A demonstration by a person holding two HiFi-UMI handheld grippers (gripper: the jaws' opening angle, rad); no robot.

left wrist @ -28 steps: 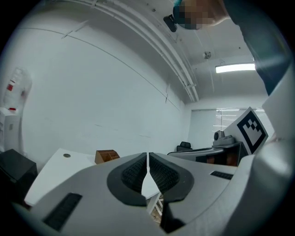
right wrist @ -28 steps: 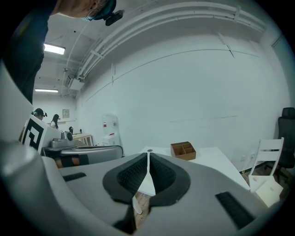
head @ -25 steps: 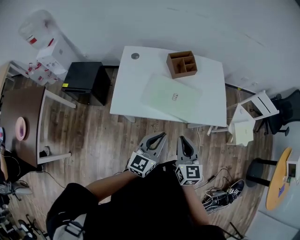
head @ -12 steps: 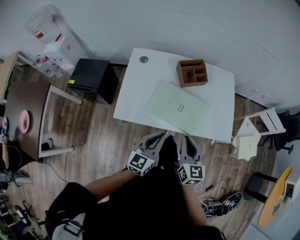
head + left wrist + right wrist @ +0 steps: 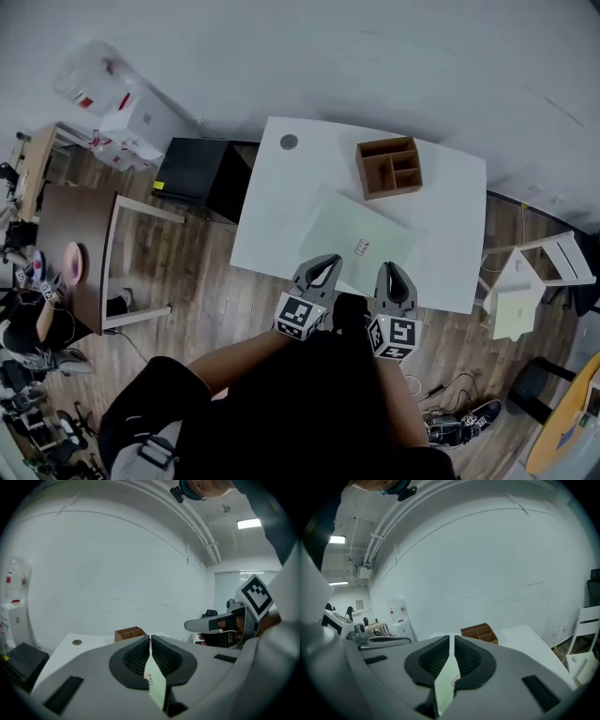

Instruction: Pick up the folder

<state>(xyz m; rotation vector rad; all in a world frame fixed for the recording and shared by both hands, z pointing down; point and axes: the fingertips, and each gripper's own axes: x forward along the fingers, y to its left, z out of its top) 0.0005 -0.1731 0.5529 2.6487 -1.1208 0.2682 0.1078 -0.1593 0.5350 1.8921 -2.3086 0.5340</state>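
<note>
A pale green folder [image 5: 361, 236] with a small label lies flat on the white table [image 5: 277, 211], turned at an angle. In the head view my left gripper [image 5: 325, 263] and right gripper [image 5: 395, 270] are side by side at the table's near edge, their tips at the folder's near side. Both are shut with nothing between the pads. In the left gripper view the shut left gripper [image 5: 150, 640] shows a strip of folder [image 5: 157, 688] below its jaws. The right gripper view shows the shut right gripper [image 5: 451, 640] the same way, with the folder [image 5: 444, 686] beneath.
A brown wooden organizer [image 5: 389, 167] stands on the table behind the folder, and a round grommet [image 5: 289, 142] sits at the far left corner. A black cabinet [image 5: 195, 172] is left of the table, white chairs [image 5: 530, 286] right, and a dark side table [image 5: 75, 239] far left.
Both grippers have moved forward from over the wood floor to the table's near edge. The table and folder now sit closer beneath me. Both jaws stayed shut.
</note>
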